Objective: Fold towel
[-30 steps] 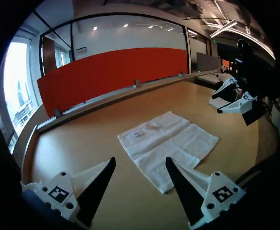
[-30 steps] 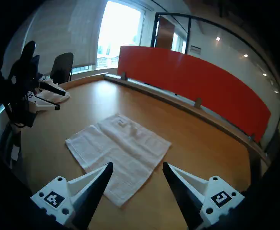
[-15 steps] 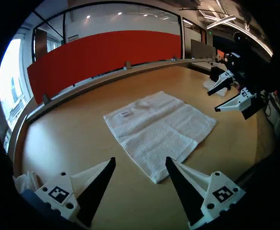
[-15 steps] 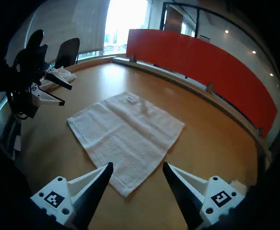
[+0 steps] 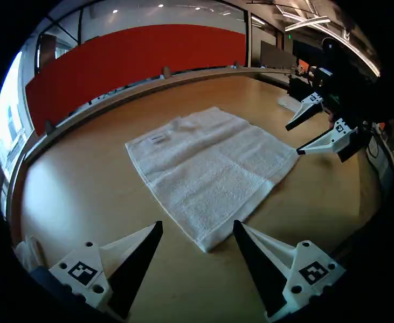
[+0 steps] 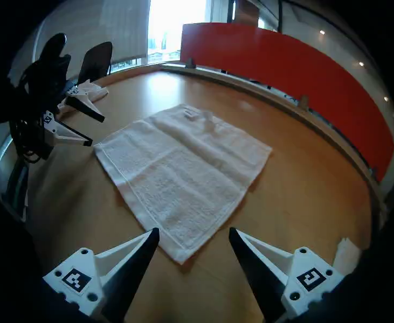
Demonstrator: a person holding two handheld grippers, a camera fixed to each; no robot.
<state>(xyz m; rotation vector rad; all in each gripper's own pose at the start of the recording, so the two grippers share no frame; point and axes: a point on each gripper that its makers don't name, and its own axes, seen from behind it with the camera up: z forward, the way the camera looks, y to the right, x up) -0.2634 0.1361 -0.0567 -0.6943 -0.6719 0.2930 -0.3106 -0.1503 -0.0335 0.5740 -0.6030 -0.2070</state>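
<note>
- Lying flat and unfolded on the wooden table [image 5: 78, 177], the white towel [image 5: 210, 167] is seen with a corner pointed toward each camera.
- The left gripper [image 5: 197, 223] is held spread, one towel corner lying between its fingers, seemingly untouched.
- The right gripper [image 6: 193, 230] is likewise held wide apart at a neighbouring corner.
- A small label [image 5: 156, 139] is seen near the towel's far edge, toward a red partition [image 5: 137, 54].

Around me: wooden surface [image 5: 78, 172]; red partition [image 5: 143, 54] across top; bright window [image 6: 175, 21] above; dark chair [image 6: 97, 59] upper left.
</note>
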